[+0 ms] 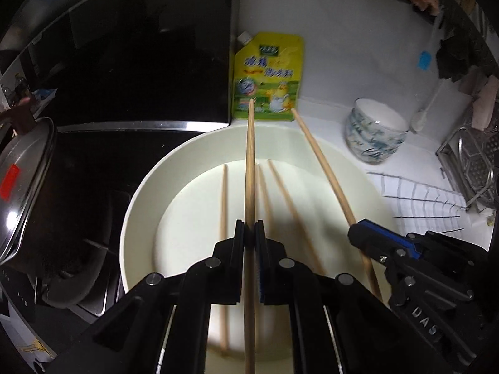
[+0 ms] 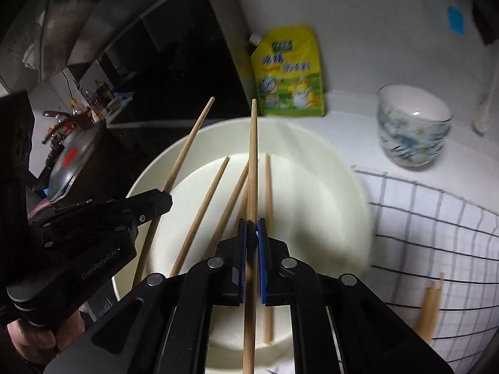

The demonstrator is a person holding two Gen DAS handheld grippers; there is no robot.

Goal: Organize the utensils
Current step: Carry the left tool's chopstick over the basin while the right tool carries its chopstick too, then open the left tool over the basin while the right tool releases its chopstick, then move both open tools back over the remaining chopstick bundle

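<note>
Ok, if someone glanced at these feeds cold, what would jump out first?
Each claw is shut on one chopstick: the left claw and the right claw, held side by side above the big cream plate. Three more chopsticks lie on that plate. Behind it a yellow pouch leans against the wall.

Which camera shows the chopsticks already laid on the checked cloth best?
The right wrist view. There the ends of a few chopsticks on the cloth show at the lower right, lying on the checked cloth. The left wrist view catches only part of the cloth, beyond the right gripper, and no chopsticks on it.
</note>
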